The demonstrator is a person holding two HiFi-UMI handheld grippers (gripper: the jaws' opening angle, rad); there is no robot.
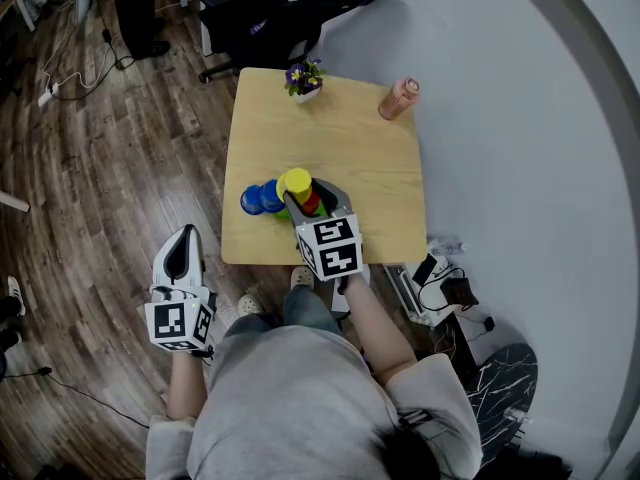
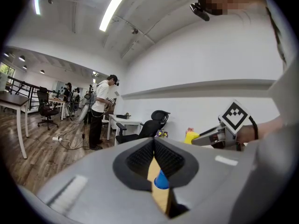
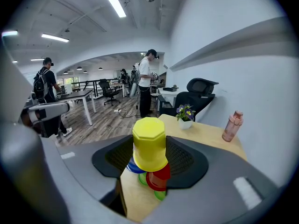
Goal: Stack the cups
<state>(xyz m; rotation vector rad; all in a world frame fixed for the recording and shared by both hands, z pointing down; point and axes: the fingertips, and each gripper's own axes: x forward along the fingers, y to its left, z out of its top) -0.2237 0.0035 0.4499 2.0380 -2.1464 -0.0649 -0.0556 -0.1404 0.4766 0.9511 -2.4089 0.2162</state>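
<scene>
A flower pot point(image 1: 303, 80) and pink bottle point(image 1: 398, 99) stand on the table point(image 1: 340, 158)

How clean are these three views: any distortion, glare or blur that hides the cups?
Head view: evenly lit and sharp, cups readable, straight edges bowed at right. Left gripper view: fisheye with black corners, ceiling strip light blown out, mosaic patch on top. Right gripper view: same fisheye, yellow cup crisp between the jaws.

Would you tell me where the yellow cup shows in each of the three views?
Head view: yellow cup just above centre, ahead of the right gripper.
Left gripper view: yellow cup right of centre, small.
Right gripper view: yellow cup dead centre, between the jaws.
Shared landmark: potted flowers.
</scene>
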